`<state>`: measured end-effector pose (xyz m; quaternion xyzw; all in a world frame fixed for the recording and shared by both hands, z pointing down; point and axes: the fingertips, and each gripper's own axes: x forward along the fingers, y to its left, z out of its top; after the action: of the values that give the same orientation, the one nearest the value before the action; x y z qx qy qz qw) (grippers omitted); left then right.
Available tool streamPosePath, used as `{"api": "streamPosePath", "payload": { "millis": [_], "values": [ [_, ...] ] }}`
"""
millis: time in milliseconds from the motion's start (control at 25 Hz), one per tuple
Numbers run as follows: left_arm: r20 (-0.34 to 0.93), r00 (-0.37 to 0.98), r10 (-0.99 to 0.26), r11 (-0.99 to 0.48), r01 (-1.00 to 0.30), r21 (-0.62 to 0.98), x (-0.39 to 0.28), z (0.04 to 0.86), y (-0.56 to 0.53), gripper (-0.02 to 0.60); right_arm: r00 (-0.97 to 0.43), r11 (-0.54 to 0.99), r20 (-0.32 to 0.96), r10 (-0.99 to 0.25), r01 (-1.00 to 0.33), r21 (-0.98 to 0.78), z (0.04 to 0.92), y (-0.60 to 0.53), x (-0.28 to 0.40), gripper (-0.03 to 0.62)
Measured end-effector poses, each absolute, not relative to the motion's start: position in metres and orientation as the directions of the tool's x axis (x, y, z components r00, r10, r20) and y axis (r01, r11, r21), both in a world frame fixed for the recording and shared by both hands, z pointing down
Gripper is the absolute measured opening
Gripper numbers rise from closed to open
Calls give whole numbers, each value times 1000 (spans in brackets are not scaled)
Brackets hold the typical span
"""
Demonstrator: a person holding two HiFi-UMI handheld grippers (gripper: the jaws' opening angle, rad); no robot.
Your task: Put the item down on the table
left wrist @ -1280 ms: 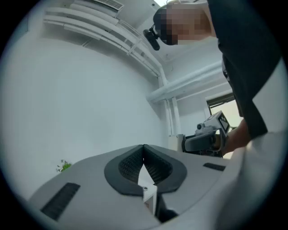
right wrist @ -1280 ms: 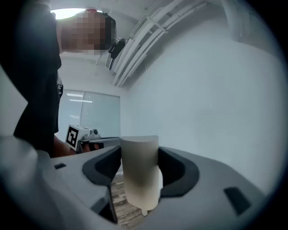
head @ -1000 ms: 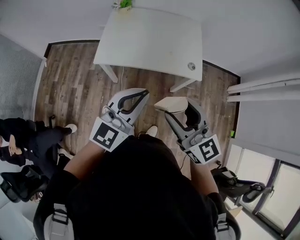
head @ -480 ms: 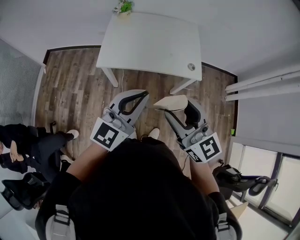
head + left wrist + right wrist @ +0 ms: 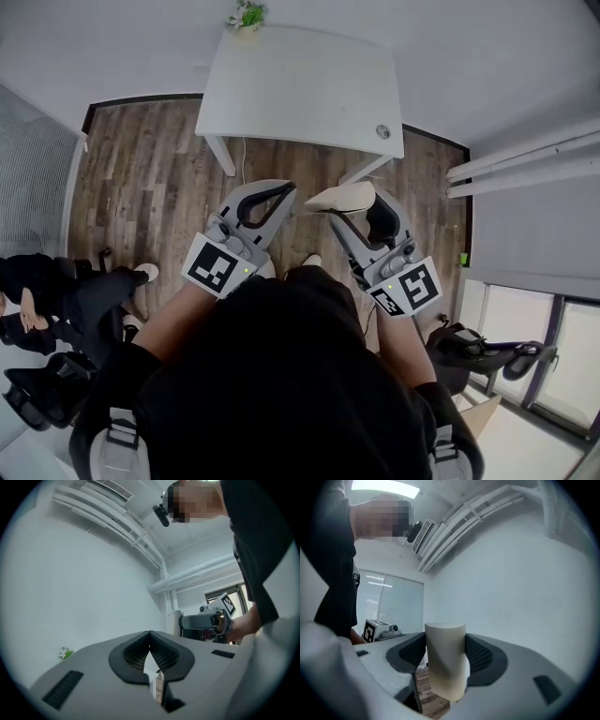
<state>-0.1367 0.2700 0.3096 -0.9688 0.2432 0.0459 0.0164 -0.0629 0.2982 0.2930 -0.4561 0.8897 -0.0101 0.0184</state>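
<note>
Above plank floor [image 5: 150,178], right claw [image 5: 356,208] clamps smooth cream cylinder [image 5: 445,663]; left claw [image 5: 284,191] closed.

No words, numbers or brand marks that I can read in any view. The only signs are black-and-white square patterns.

- Head view, lower centre-left: left cube marker [image 5: 214,267], on the cube of the left gripper [image 5: 289,189].
- Head view, lower centre-right: right cube marker [image 5: 410,288], on the cube of the right gripper [image 5: 349,201].
- Left gripper view, right of frame: right cube marker [image 5: 228,603], small.
- Right gripper view, lower left: left cube marker [image 5: 369,631].

All are block patterns, no characters.
</note>
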Motion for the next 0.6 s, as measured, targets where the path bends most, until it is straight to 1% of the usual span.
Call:
{"api": "streamPosePath", "payload": {
  "millis": [240, 600],
  "values": [
    [-107, 877, -469, -881, -473, -7, -140, 310, 260, -6, -581, 583, -38, -813, -811, -53, 295, 290, -69, 264],
    [-88, 866, -492, -869, -495, -16, -120, 316, 211, -6, -602, 604, -51, -797, -793, -75, 303, 241, -47, 264]
  ]
}}
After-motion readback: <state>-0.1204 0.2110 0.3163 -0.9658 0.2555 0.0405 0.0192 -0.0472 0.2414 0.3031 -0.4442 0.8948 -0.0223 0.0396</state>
